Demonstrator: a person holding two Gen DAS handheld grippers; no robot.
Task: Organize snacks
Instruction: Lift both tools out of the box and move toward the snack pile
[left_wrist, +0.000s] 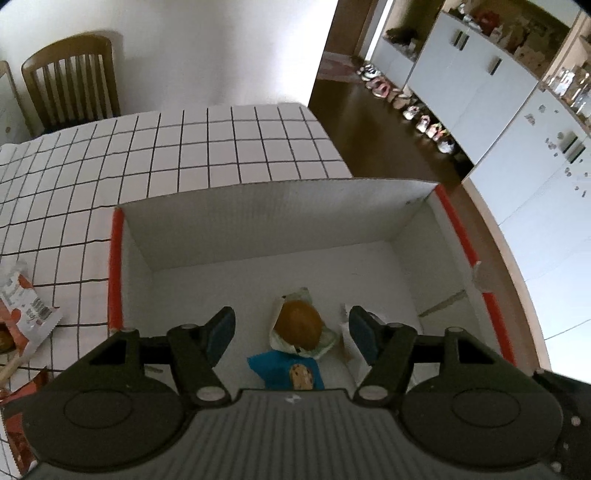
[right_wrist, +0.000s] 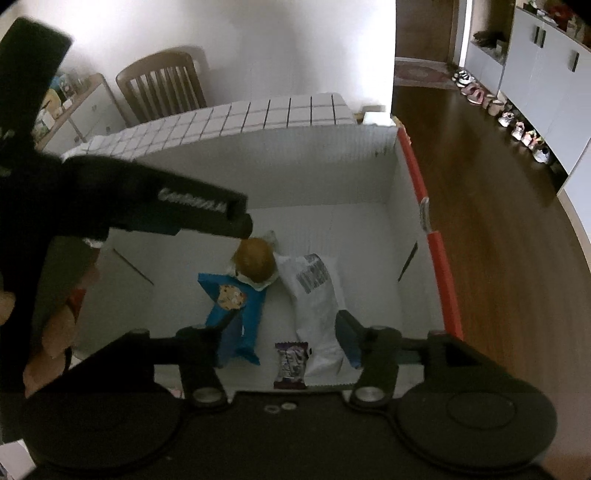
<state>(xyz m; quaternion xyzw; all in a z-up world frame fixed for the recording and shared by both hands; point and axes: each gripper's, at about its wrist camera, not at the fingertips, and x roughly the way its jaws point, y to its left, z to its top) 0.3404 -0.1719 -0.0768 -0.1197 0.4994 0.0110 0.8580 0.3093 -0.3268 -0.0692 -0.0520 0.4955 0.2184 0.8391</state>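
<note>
A white cardboard box (left_wrist: 258, 218) with red edges stands on the checked tablecloth; it also shows in the right wrist view (right_wrist: 391, 206). Inside lie a wrapped brown bun (left_wrist: 298, 325) (right_wrist: 255, 263), a blue cookie packet (left_wrist: 291, 373) (right_wrist: 232, 306), a white packet (right_wrist: 314, 291) (left_wrist: 349, 347) and a small purple bar (right_wrist: 290, 364). My left gripper (left_wrist: 291, 332) is open and empty, hovering over the bun. In the right wrist view its body (right_wrist: 166, 206) reaches in from the left above the bun. My right gripper (right_wrist: 284, 336) is open and empty above the purple bar.
Red and white snack wrappers (left_wrist: 26, 310) lie on the tablecloth (left_wrist: 184, 147) left of the box. A wooden chair (left_wrist: 70, 85) stands behind the table. The table edge and a dark wood floor (right_wrist: 498, 221) are right of the box.
</note>
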